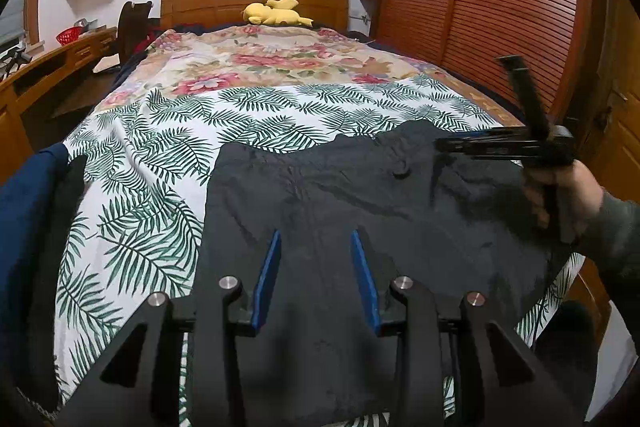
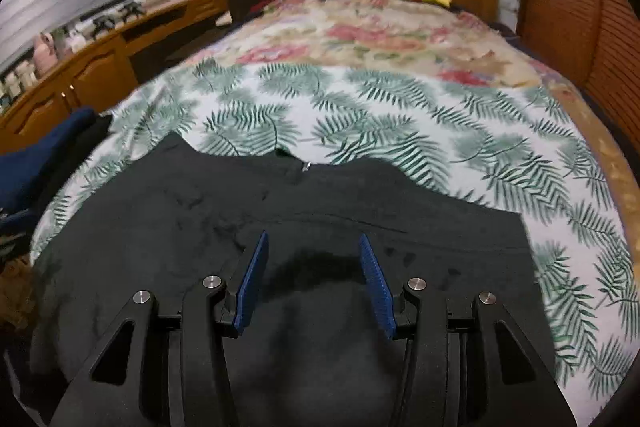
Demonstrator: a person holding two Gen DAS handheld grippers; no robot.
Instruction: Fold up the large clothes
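A large black garment (image 1: 340, 203) lies spread flat on the leaf-print sheet (image 1: 172, 163) at the near end of the bed; it also fills the near part of the right wrist view (image 2: 200, 227), with a small zipper pull at its far edge. My left gripper (image 1: 315, 239) is open and empty, hovering over the garment's near middle. My right gripper (image 2: 312, 243) is open and empty above the garment. In the left wrist view the right gripper's body (image 1: 516, 143) is held in a hand over the garment's right side.
A navy and black pile of clothes (image 1: 28, 227) sits at the bed's left edge. A floral blanket (image 1: 272, 59) and a yellow plush toy (image 1: 276, 13) lie toward the headboard. A wooden desk (image 2: 80, 67) runs along the left, a slatted wardrobe (image 1: 480, 7) on the right.
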